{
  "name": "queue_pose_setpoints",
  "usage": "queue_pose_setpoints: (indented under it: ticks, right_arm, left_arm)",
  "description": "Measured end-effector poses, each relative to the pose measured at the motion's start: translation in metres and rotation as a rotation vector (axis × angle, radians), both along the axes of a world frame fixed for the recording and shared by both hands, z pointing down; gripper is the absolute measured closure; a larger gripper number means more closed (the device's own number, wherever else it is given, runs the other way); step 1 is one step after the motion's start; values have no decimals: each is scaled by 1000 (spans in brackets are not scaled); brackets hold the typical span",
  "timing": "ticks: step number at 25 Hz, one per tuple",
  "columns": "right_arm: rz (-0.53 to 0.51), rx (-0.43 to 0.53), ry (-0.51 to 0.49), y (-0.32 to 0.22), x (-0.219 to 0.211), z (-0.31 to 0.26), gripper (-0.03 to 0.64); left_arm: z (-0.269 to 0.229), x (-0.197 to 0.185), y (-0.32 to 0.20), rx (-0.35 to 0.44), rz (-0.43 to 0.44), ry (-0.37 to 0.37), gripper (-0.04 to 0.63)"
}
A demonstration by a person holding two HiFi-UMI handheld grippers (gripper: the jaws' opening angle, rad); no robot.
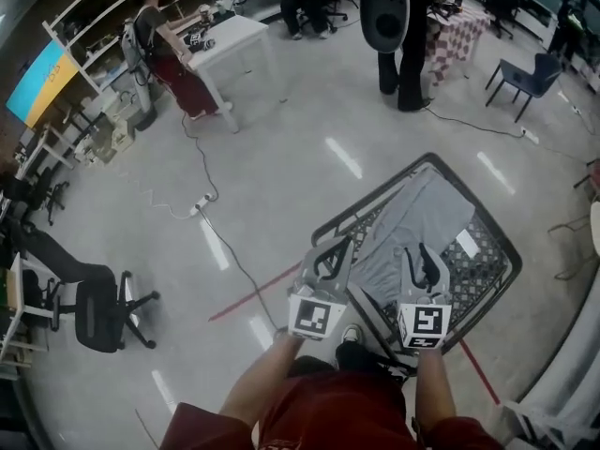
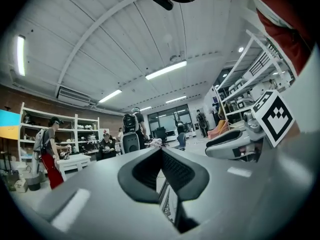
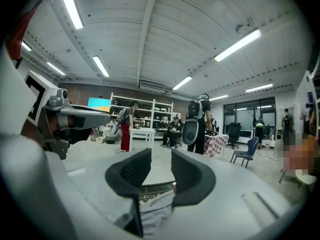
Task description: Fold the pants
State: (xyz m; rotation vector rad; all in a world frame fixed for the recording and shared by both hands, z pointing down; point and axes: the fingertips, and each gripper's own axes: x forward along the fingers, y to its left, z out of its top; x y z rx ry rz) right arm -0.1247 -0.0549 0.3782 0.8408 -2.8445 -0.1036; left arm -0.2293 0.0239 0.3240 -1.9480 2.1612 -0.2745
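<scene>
1. The left gripper [image 2: 161,154] has its jaws pressed together, and nothing is between them. It points about level, above the near-left corner of the bench [image 1: 372,192].
2. The right gripper [image 3: 161,156] has its jaws apart with a free gap between them, so it holds nothing. In the right gripper view the grey cloth shows only below and behind this gap, and the pads do not touch it.
3. In the head view the left gripper [image 1: 330,251] and the right gripper [image 1: 424,256] are side by side over the near end of the bench, each held by one of the person's hands.
4. The pants [image 1: 422,223] lie long and flat on the patterned top of the low, black-framed bench, running away from the person. No cross fold is visible. It is not possible to tell whether one leg already lies over the other.
5. Further out there is the grey floor with a red line [image 1: 253,295], and other people work at the far side of the room.
6. Judgement: the folding seems hardly begun. The person has yet to grasp the cloth, bring the ends together and flatten it.
</scene>
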Motion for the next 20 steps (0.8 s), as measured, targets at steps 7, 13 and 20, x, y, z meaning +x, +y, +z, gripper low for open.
queue_pose_setpoints:
  ticks: [7, 13, 20]
  right_arm:
    - [151, 5, 29, 1, 8, 17, 502]
    - [296, 33, 28, 36, -2, 17, 502]
    - [449, 60, 34, 72, -1, 10, 502]
  left_arm:
    - [16, -2, -17, -2, 163, 35, 589]
    - [23, -16, -1, 31, 315, 51, 589]
    - [37, -18, 12, 28, 476, 67, 589]
